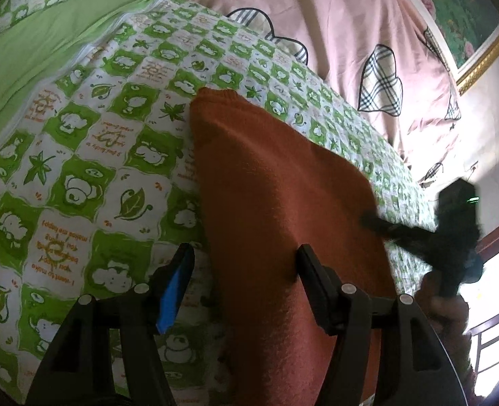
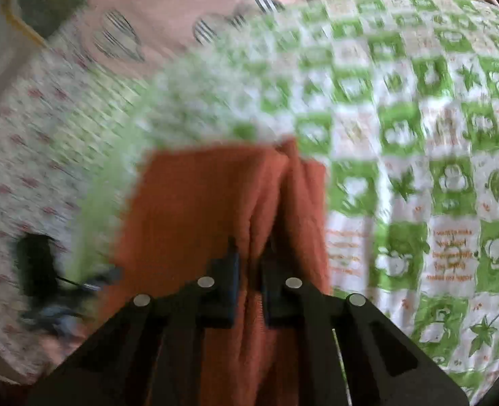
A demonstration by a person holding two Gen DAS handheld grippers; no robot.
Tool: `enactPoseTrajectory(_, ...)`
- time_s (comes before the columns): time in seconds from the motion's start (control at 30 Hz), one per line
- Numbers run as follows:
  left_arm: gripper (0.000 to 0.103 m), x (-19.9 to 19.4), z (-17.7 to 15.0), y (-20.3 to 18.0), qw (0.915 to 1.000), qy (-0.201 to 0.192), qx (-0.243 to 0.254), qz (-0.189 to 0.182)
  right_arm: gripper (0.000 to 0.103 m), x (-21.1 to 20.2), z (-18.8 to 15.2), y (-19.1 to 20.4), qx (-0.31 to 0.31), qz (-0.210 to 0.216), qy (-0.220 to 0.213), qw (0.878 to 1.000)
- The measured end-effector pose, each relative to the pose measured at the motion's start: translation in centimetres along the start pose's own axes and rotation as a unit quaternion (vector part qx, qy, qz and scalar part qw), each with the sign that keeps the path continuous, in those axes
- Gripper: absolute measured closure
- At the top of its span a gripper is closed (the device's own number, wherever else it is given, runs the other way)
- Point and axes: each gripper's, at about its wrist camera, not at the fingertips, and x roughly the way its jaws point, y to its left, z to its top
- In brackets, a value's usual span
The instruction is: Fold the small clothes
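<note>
A rust-orange knitted garment [image 1: 276, 196] lies lengthwise on a bed with a green-and-white checked quilt [image 1: 90, 155]. My left gripper [image 1: 246, 257] stands open above the garment's near part, its left finger over the quilt and its right finger over the knit, with nothing pinched. At the garment's right edge the other gripper [image 1: 371, 220] shows as a dark blur. In the blurred right wrist view, my right gripper [image 2: 249, 257] is shut on a bunched fold of the orange garment [image 2: 215, 203], which creases up between the pads.
A pink duvet with plaid leaf patches [image 1: 334, 34] lies bunched at the far side of the bed. A plain green sheet [image 1: 46, 50] covers the far left. A framed flower picture [image 1: 466, 17] hangs on the wall, and a railing [image 1: 493, 338] shows at lower right.
</note>
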Motion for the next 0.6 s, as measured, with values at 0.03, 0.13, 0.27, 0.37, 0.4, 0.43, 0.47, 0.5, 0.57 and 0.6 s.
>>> enactPoseTrajectory(0.03, 0.039, 0.0, 0.0, -0.1, 1.0, 0.0, 0.004, 0.001, 0.092, -1.7, 0.0, 0.5, -0.007, 0.019, -0.028, 0.999)
enactPoseTrajectory(0.13, 0.028, 0.6, 0.6, -0.2, 1.0, 0.006, 0.004, -0.007, 0.092, -4.4, -0.5, 1.1, -0.024, 0.017, -0.064, 0.997)
enactPoseTrajectory(0.27, 0.027, 3.1, 2.5, -0.3, 0.9997, 0.026, 0.003, 0.004, 0.092, -2.1, -1.2, -1.8, -0.001, -0.026, -0.024, 0.999)
enactPoseTrajectory(0.37, 0.031, 4.8, 4.2, -0.1, 0.9992, 0.035, -0.004, 0.017, 0.092, -1.0, -1.5, -3.5, 0.016, -0.028, -0.016, 0.999)
enactPoseTrajectory(0.4, 0.036, 5.1, 4.9, -0.3, 0.9992, 0.03, 0.002, 0.026, 0.092, -0.8, -1.4, -3.9, 0.019, -0.029, -0.015, 0.999)
enactPoseTrajectory(0.43, 0.049, 5.4, 5.4, -0.5, 0.9989, 0.025, 0.012, 0.037, 0.092, -0.6, -1.3, -4.0, 0.018, -0.036, -0.014, 0.999)
enactPoseTrajectory(0.47, 0.06, 5.8, 5.9, -0.7, 0.9981, 0.022, 0.023, 0.053, 0.092, -0.2, -1.3, -3.9, 0.009, -0.049, -0.012, 0.999)
enactPoseTrajectory(0.5, 0.064, 6.3, 6.4, -0.8, 0.9973, 0.02, 0.029, 0.064, 0.092, 0.0, -1.2, -3.9, 0.005, -0.058, -0.009, 0.998)
enactPoseTrajectory(0.57, 0.067, 7.0, 7.1, -0.9, 0.9954, 0.013, 0.042, 0.085, 0.092, 0.5, -1.4, -4.1, 0.011, -0.06, -0.006, 0.998)
enactPoseTrajectory(0.6, 0.067, 7.1, 7.3, -1.0, 0.9945, 0.011, 0.047, 0.093, 0.092, 0.3, -1.5, -4.1, 0.013, -0.059, -0.006, 0.998)
